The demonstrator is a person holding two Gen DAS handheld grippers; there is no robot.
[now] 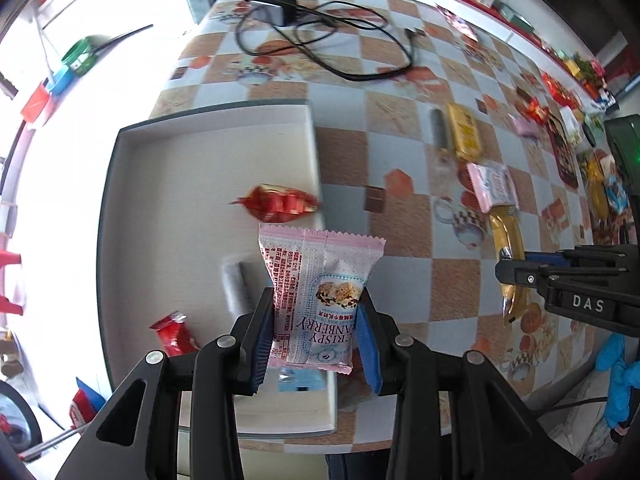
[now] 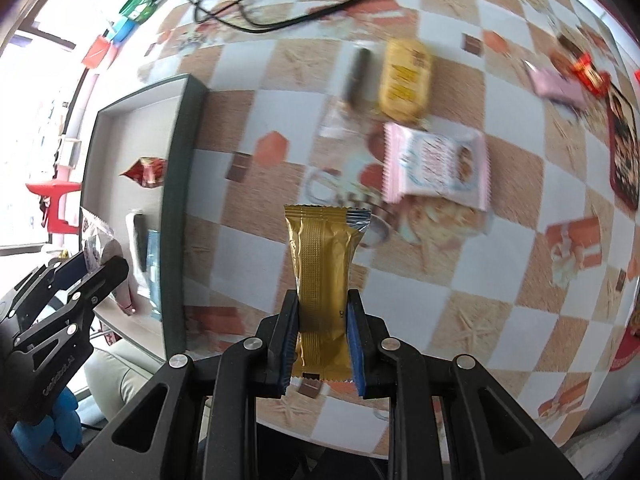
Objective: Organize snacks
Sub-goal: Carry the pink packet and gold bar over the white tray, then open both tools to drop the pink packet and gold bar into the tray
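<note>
Both claws are clenched on light, crinkly, crushable packets — the left gripper pinching the pink cranberry crisp packet above the white tray, the right gripper a gold wafer bar over the checkered tablecloth — best held mid-body.

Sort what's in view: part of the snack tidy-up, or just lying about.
Part of the job: pink cranberry packet in left claw; gold bar in right claw; tray; yellow snack.
Lying about: black cables; coloured clips.

glossy gold wrapper; matt pink wrapper.
</note>
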